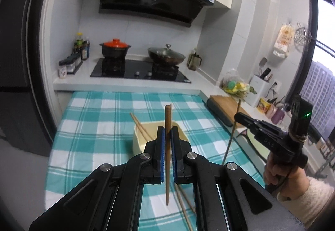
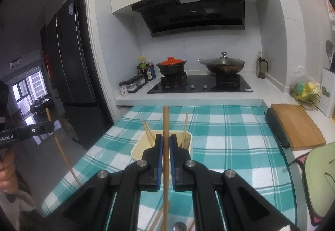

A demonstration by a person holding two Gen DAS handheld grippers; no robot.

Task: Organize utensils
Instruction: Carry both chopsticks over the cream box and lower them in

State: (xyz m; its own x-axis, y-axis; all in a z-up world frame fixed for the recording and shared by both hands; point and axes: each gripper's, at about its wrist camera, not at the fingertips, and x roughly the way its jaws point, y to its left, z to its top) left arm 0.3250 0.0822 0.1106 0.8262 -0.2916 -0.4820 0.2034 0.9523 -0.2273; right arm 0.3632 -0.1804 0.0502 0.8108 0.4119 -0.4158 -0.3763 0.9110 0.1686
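Observation:
My left gripper is shut on a dark brown chopstick that stands upright between its blue pads, above the checked cloth. Just behind it sits a cream container with chopsticks leaning inside. Loose chopsticks lie on the cloth below. In the right wrist view, my right gripper is shut on a lighter chopstick, held upright in front of the same container. Each gripper also shows in the other's view: the right gripper and the left gripper.
Beyond the cloth is a black hob with an orange-lidded pot and a lidded wok. A wooden cutting board and a white utensil holder stand to the right. A dark fridge is on the left.

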